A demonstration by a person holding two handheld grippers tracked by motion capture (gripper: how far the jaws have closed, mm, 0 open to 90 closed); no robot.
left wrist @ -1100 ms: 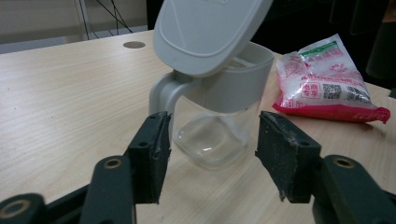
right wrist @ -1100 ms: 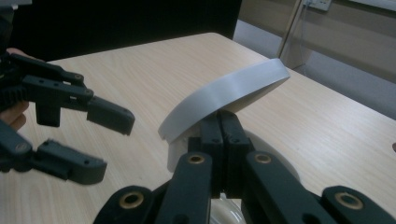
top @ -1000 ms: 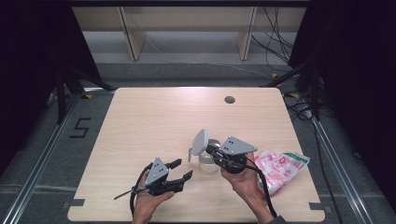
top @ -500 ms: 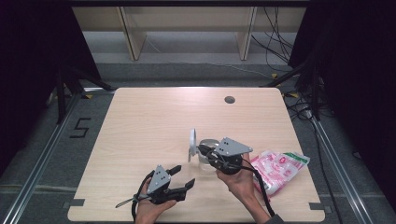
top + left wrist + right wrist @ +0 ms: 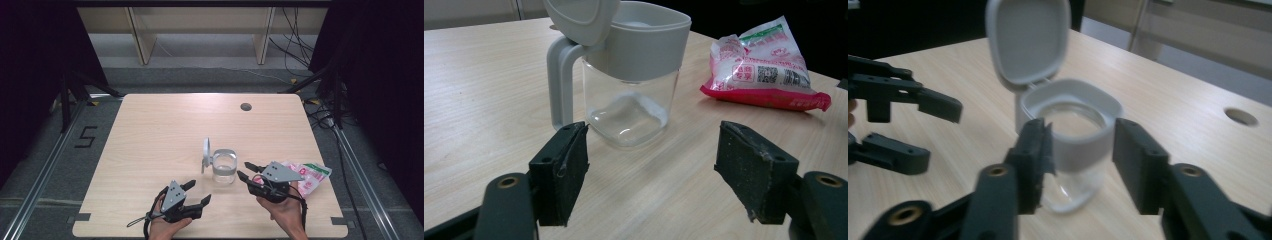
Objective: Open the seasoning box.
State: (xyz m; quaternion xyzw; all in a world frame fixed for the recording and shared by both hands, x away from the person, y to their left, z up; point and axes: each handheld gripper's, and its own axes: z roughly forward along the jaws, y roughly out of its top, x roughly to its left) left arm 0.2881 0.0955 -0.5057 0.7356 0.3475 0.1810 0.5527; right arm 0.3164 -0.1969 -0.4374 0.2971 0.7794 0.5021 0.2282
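Pale wooden table (image 5: pixel 150 130), viewed from above: one round cable hole at its far right, work area near my edge.

Task item: clear glass jar with a grey plastic collar and side handle (image 5: pixel 223 167). It stood upright near the middle of the table's near half, between my two tools and a little beyond them. Its grey hinged flip lid (image 5: pixel 206 150) stood up and open on the left side, so the mouth was exposed. The jar looked empty in the left gripper view (image 5: pixel 629 107).

Pink and white sealed plastic packet (image 5: pixel 310 175) lay flat to the right of the jar, apart from it and just beyond my right hand.

Right gripper (image 5: pixel 244 170): jaws had just been opening and were released, about halfway spread. The pads pressed on nothing; the jar stood just ahead of them (image 5: pixel 1073 145).

Left gripper (image 5: pixel 199 192): jaws had just been opening too, and stood wide and empty, short of the jar, aimed at its base.

Judgement: lid-opening looked done, with letting go in hand. To do it well, I judged I should draw the right tool straight back and level, clear of the collar, so the jar was not nudged. The lid should not be brushed, or it could drop shut. The left tool should stay low and ready to steady the handle side
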